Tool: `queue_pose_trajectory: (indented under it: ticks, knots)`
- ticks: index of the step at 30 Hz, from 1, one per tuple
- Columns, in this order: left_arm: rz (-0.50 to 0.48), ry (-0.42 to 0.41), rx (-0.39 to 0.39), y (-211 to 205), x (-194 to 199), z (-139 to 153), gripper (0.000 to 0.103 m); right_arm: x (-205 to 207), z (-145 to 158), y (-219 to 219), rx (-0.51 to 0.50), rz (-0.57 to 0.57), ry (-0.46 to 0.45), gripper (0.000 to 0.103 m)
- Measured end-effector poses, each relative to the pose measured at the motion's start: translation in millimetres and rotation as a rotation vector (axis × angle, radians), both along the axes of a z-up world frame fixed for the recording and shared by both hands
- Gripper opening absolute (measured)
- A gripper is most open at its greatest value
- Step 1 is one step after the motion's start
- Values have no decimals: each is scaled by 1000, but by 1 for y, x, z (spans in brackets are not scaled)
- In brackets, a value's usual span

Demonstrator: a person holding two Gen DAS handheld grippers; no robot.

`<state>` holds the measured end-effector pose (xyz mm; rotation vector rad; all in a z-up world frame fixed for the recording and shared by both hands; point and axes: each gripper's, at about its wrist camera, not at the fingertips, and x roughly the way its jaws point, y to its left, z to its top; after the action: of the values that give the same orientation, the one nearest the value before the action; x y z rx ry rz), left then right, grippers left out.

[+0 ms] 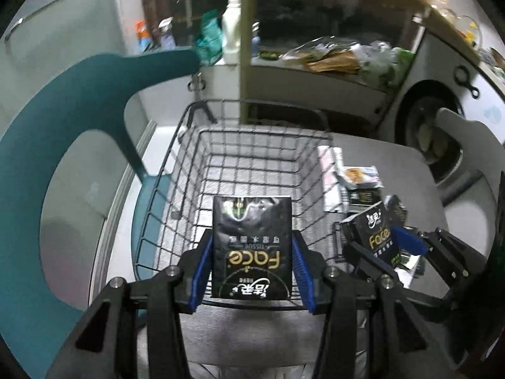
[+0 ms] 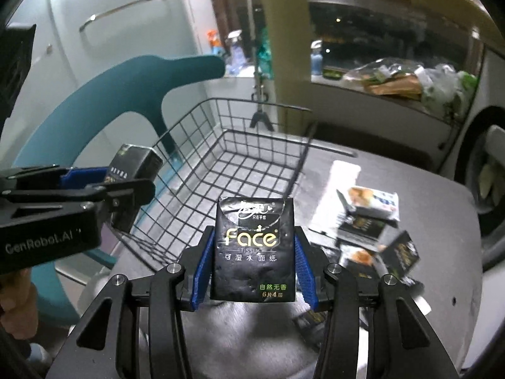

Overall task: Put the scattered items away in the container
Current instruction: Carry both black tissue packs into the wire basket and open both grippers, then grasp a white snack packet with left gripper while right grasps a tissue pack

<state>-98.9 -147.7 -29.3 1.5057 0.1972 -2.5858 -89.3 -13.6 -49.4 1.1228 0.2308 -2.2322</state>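
In the left wrist view my left gripper is shut on a black "Face" tissue pack, held over the near rim of the black wire basket. My right gripper is shut on a second black tissue pack, above the grey table just right of the basket. Each gripper shows in the other's view: the right gripper with its pack, and the left gripper with its pack. More packs lie scattered on the table.
A teal chair curves round the basket's left side. A washing machine stands at the right beyond the grey table. Behind the basket is a sill with a white bottle and plastic bags. A hand shows at lower left.
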Motion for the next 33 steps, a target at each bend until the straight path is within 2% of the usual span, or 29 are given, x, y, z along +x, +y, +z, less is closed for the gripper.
queue_pose_trajectory:
  ticks: [7,9,11,14,20,27,33]
  knots:
    - [60,-15,60,-24,1,-15,54,-2,-11,-16,2,36,-19,48]
    - [67,6,56,-26,4,-10,71,-1,-11,-14,0,24,-18,55]
    - [62,27,41,-25,9,-4,76,0,-8,-12,-8,19,-10,61]
    - [48,42,26,-22,11,4,76,2,-3,-7,-16,18,-8,62]
    - [31,54,47,-11,22,13,76,12,15,14,-38,-14,0,62]
    - [-82,25,70,36,47,9,76,30,15,89,-9,-121,3,62]
    - [-237,-40,68,100,65,-23,76,45,-28,167,61,-238,-80,62]
